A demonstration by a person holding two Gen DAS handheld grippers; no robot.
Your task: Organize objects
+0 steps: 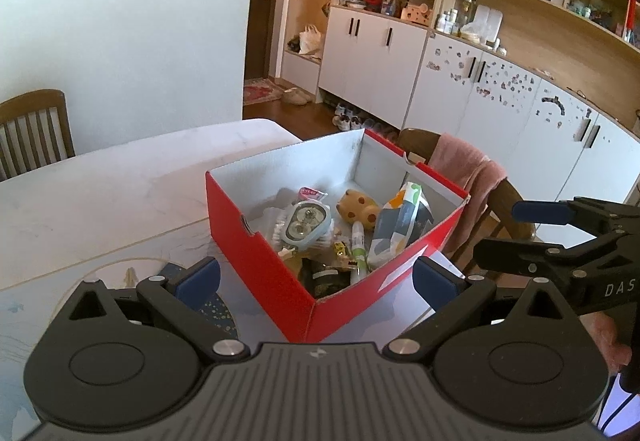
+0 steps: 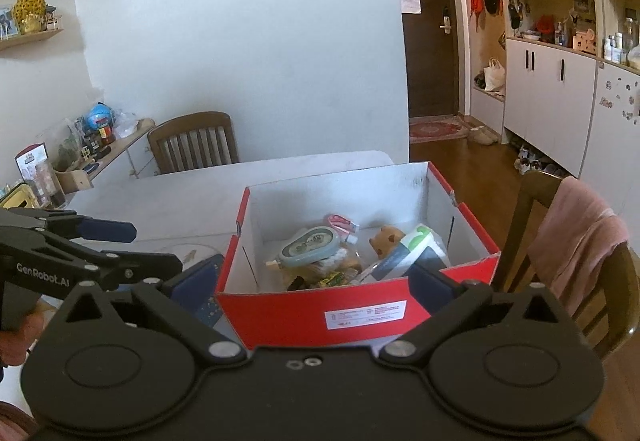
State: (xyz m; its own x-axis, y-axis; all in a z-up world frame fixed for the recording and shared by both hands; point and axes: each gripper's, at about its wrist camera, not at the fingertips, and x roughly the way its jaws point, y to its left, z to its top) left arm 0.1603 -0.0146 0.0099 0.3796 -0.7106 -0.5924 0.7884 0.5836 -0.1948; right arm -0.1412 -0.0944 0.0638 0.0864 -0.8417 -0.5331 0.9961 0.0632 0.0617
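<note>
A red cardboard box (image 1: 260, 261) with a white inside stands on the pale table (image 1: 100, 193); it also shows in the right wrist view (image 2: 304, 311). Inside lie a pale blue oval case (image 1: 306, 223), a brown spotted toy (image 1: 357, 208), a tissue pack (image 1: 400, 229), a green tube (image 1: 358, 241) and small packets. My left gripper (image 1: 316, 277) is open and empty, just short of the box's near corner. My right gripper (image 2: 316, 277) is open and empty, at the box's near wall. Each gripper shows in the other's view, the right one (image 1: 532, 229) and the left one (image 2: 116, 245).
A wooden chair with a pink towel (image 2: 580, 241) stands right of the box. Another chair (image 2: 194, 145) is at the table's far side. A dark blue patterned mat (image 1: 212, 309) lies left of the box. Cabinets (image 1: 376, 49) line the far wall.
</note>
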